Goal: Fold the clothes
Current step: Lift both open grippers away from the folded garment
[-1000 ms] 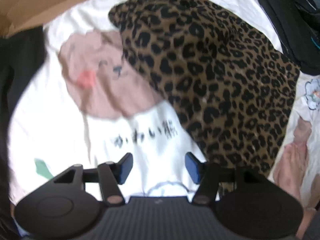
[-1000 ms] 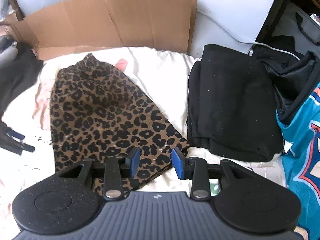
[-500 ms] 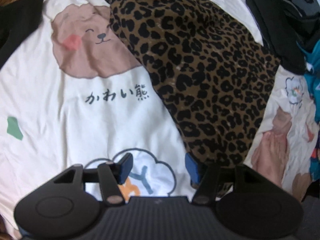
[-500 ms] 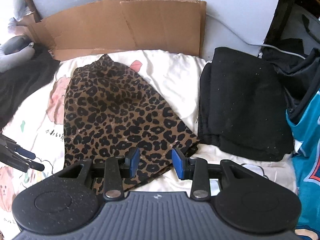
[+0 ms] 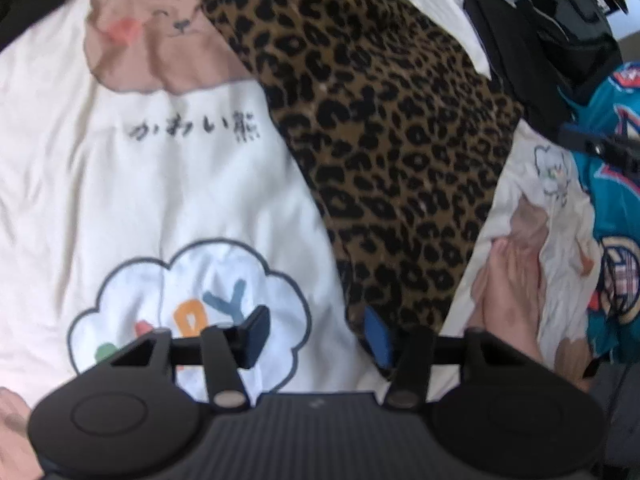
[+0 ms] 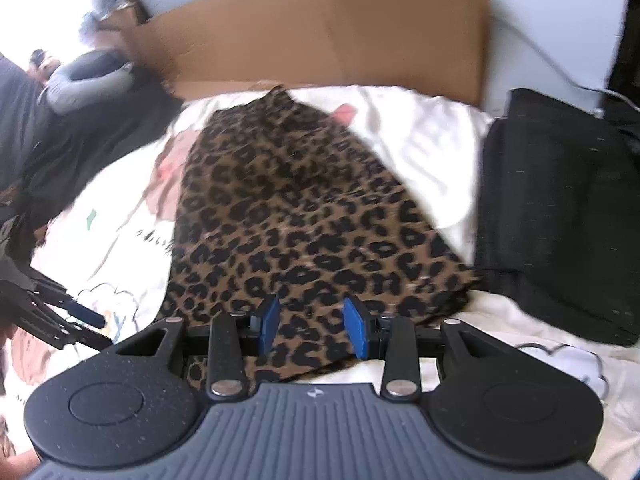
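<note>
**Reaching for the near hem of the leopard skirt**

Hovering both tools over the bed, I have the leopard-print skirt (image 6: 304, 216) lying flat on the white printed bedsheet (image 5: 152, 184), its narrow waistband toward the cardboard (image 6: 320, 36) at the far side and its wide hem nearest me. A folded black garment (image 6: 560, 208) sits just beside it on my right, and a teal jersey (image 5: 612, 208) shows at the right edge of the left view.

My right tool (image 6: 312, 330) hangs above the near hem with its blue pads apart and nothing pressed between them; the cloth lies under the gap, not in it. My left tool (image 5: 316, 336) is closing, one pad over the cloud drawing on the sheet, the other at the skirt's near left corner. No fabric is pinched there that I can see.

I judge the skirt to be light, thin and limp. It will sag and slide on the smooth sheet, and a pinch in the middle would only bunch it. The two near hem corners look like the places to hold, taking just the skirt and not the sheet below, so the edge stays straight when carried toward the waistband.
</note>
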Tool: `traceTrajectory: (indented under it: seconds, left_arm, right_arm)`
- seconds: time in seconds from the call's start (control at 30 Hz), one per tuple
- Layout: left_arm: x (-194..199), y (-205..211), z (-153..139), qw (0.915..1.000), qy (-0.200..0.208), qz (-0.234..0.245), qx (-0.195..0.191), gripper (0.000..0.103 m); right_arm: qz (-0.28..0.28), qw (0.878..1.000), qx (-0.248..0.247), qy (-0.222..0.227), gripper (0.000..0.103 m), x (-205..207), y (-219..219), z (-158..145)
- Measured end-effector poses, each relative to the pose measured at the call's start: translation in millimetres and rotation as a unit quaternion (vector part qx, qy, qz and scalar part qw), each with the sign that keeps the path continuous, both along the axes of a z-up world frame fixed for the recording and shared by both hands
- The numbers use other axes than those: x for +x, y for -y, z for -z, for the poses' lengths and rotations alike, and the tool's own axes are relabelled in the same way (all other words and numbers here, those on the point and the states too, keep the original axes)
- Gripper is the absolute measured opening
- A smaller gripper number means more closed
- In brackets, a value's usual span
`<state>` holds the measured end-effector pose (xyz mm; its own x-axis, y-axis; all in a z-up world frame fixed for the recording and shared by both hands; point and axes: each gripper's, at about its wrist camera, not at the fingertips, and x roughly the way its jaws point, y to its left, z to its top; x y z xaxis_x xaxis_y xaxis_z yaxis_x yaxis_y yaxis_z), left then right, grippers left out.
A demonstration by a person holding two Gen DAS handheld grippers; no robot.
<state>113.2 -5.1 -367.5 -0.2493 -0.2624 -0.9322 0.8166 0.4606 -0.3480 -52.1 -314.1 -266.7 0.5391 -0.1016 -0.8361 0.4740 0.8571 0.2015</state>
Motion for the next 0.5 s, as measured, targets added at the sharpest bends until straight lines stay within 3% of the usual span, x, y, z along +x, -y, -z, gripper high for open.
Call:
traceTrajectory:
  seconds: [0.27,0.33,0.4,0.5]
  left_arm:
    - [-20.4,-11.0,20.1,0.9990,0.001,0.042,-0.016,0.050]
    - [-21.5,-12.1,22.1,0.9989,0.003,0.034,-0.031,0.049]
    - [-21.3,-13.8,23.3,0.9986,0.001,0.023,-0.047,0.040]
    - [-18.3,-18.8,17.9,0.9961,-0.028,0.003,-0.084,0.040]
  right_arm:
    - [-0.074,0.997,0.005,-0.024,0.043,20.8,-34.0,23.2]
    - [-0.076,0.997,0.010,-0.030,0.043,23.3,-36.8,29.3]
    - [-0.073,0.996,0.014,-0.039,0.043,25.5,-37.8,35.7]
    - [-0.072,0.996,0.015,-0.052,0.043,30.0,-38.2,42.9]
